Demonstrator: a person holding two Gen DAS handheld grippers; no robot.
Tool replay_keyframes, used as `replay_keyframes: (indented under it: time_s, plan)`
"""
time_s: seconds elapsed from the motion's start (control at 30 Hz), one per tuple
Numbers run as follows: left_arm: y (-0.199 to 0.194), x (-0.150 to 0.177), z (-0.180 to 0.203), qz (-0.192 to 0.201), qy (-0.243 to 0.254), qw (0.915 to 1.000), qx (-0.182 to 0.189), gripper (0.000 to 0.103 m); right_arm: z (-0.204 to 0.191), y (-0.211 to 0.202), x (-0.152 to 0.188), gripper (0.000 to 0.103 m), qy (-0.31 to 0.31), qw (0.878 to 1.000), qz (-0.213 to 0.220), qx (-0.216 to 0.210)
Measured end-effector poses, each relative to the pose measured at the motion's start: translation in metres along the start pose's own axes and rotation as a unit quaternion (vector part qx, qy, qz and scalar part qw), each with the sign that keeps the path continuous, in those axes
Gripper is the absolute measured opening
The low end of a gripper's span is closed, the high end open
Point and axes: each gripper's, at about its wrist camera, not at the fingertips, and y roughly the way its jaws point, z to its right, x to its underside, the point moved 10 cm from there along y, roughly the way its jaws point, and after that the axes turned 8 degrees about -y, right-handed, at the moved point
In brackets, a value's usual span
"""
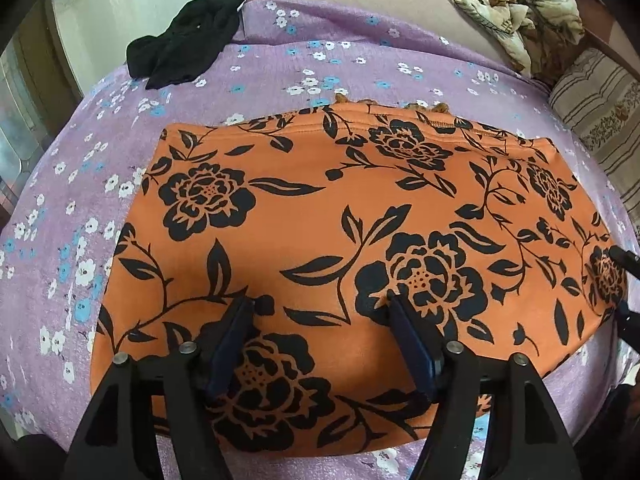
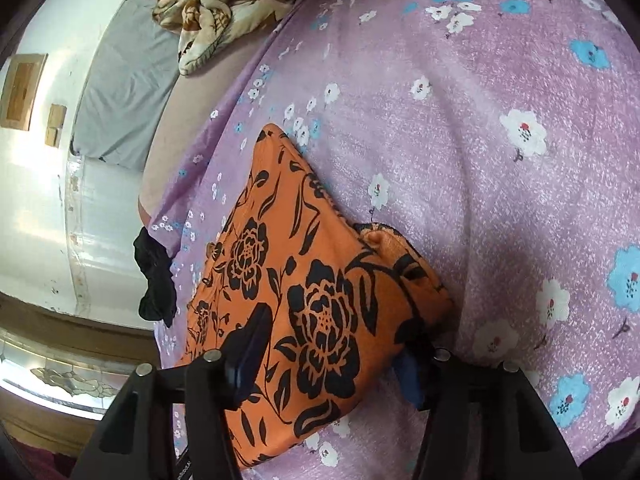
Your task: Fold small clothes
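Observation:
An orange garment with black flower print [image 1: 344, 216] lies folded flat on the purple flowered bedsheet [image 1: 360, 64]. My left gripper [image 1: 322, 300] is open and hovers over the garment's near edge, one finger on each side of a printed stem. In the right wrist view the same garment [image 2: 304, 280] lies between the fingers of my right gripper [image 2: 340, 324], which is open with its jaws wide at the garment's end; the right fingertip is partly hidden under the cloth's edge. The right gripper's tip [image 1: 624, 260] also shows at the right edge of the left wrist view.
A black garment [image 1: 184, 40] lies crumpled at the far left of the bed, also seen in the right wrist view [image 2: 156, 284]. A beige patterned blanket [image 1: 520, 12] and a striped pillow [image 1: 600, 116] sit at the back right. A white wall [image 2: 44, 208] borders the bed.

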Motion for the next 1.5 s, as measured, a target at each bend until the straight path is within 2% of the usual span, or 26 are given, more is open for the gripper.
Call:
replay_keyframes:
  time_s: [0.2, 0.33, 0.37, 0.43, 0.47, 0.5, 0.57, 0.73, 0.8, 0.83, 0.9, 0.93, 1.03, 1.07, 1.13, 1.17, 1.2, 1.23, 1.3, 1.33, 1.37, 1.4, 1.43, 1.5]
  plan:
    - [-0.008, -0.002, -0.001, -0.003, -0.008, 0.9999, 0.010, 0.074, 0.002, 0.004, -0.001, 0.058, 0.000, 1.000, -0.004, 0.002]
    - [-0.030, -0.011, -0.004, 0.044, -0.009, 0.9989, 0.009, 0.074, 0.001, 0.004, -0.002, 0.056, -0.007, 1.000, -0.008, 0.009]
    - [-0.028, -0.010, -0.005, 0.043, -0.005, 0.9991, 0.002, 0.074, 0.000, 0.003, -0.002, 0.056, -0.005, 1.000, -0.008, 0.010]
    - [-0.005, 0.005, -0.004, -0.001, 0.009, 1.0000, -0.003, 0.074, 0.000, 0.004, -0.002, 0.057, -0.010, 1.000, -0.010, 0.015]
    - [-0.001, 0.006, -0.005, 0.000, 0.015, 0.9999, -0.005, 0.077, -0.001, 0.004, -0.001, 0.058, -0.012, 1.000, -0.010, 0.015]
    - [-0.003, 0.005, -0.004, 0.025, 0.026, 0.9993, -0.009, 0.079, -0.001, 0.005, -0.001, 0.058, -0.012, 1.000, -0.010, 0.016]
    - [-0.004, 0.007, -0.004, 0.029, 0.028, 0.9991, -0.013, 0.080, -0.001, 0.006, -0.001, 0.058, -0.015, 1.000, -0.012, 0.017]
    - [-0.006, 0.008, -0.004, 0.015, 0.024, 0.9996, -0.007, 0.080, -0.001, 0.007, -0.002, 0.054, -0.026, 0.999, -0.020, 0.027]
    - [-0.018, 0.000, -0.009, 0.020, 0.010, 0.9997, 0.003, 0.080, -0.001, 0.006, -0.002, 0.042, -0.034, 0.998, -0.023, 0.041]
    - [-0.026, -0.004, -0.009, 0.034, 0.007, 0.9994, 0.008, 0.080, -0.002, 0.006, -0.003, 0.042, -0.041, 0.998, -0.024, 0.045]
    - [-0.039, -0.011, -0.008, 0.069, 0.011, 0.9975, 0.007, 0.080, -0.002, 0.005, -0.004, 0.042, -0.044, 0.998, -0.027, 0.043]
    - [-0.039, -0.010, -0.008, 0.072, 0.020, 0.9972, 0.002, 0.080, -0.001, 0.005, -0.004, 0.043, -0.040, 0.998, -0.026, 0.039]
    - [0.000, 0.012, -0.007, 0.002, 0.034, 0.9994, -0.010, 0.082, 0.002, 0.006, -0.005, 0.055, -0.017, 0.999, -0.021, 0.018]
    - [0.001, 0.010, -0.006, 0.024, 0.044, 0.9986, -0.013, 0.084, 0.001, 0.007, -0.005, 0.057, -0.016, 1.000, -0.018, 0.012]
    - [-0.005, 0.009, -0.005, 0.023, 0.052, 0.9981, -0.021, 0.084, 0.001, 0.009, -0.007, 0.058, -0.014, 1.000, -0.016, 0.013]
    - [-0.011, 0.007, -0.006, 0.024, 0.039, 0.9989, -0.012, 0.083, 0.000, 0.009, -0.008, 0.052, -0.017, 1.000, -0.017, 0.014]
    - [-0.019, 0.003, -0.007, 0.035, 0.027, 0.9990, 0.000, 0.083, -0.001, 0.010, -0.008, 0.032, -0.027, 0.999, -0.021, 0.022]
    - [-0.028, -0.001, -0.008, 0.050, 0.020, 0.9985, 0.005, 0.083, -0.002, 0.011, -0.008, 0.024, -0.039, 0.998, -0.027, 0.032]
    - [-0.034, -0.004, -0.013, 0.068, 0.014, 0.9976, 0.003, 0.083, -0.001, 0.013, -0.007, 0.020, -0.048, 0.997, -0.036, 0.038]
    - [-0.025, 0.000, -0.013, 0.054, 0.018, 0.9984, -0.002, 0.083, -0.001, 0.014, -0.007, 0.020, -0.053, 0.997, -0.038, 0.041]
    - [-0.008, 0.010, -0.013, 0.016, 0.027, 0.9995, -0.002, 0.084, -0.001, 0.015, -0.007, 0.020, -0.057, 0.997, -0.038, 0.045]
    - [0.002, 0.014, -0.014, 0.004, 0.034, 0.9994, -0.004, 0.085, 0.000, 0.016, -0.007, 0.020, -0.056, 0.997, -0.038, 0.047]
    - [-0.004, 0.009, -0.012, 0.033, 0.047, 0.9984, -0.005, 0.086, 0.001, 0.017, -0.008, 0.020, -0.051, 0.997, -0.039, 0.046]
    - [-0.013, 0.007, -0.013, 0.026, 0.036, 0.9989, 0.012, 0.085, -0.001, 0.019, -0.009, 0.021, -0.047, 0.997, -0.043, 0.050]
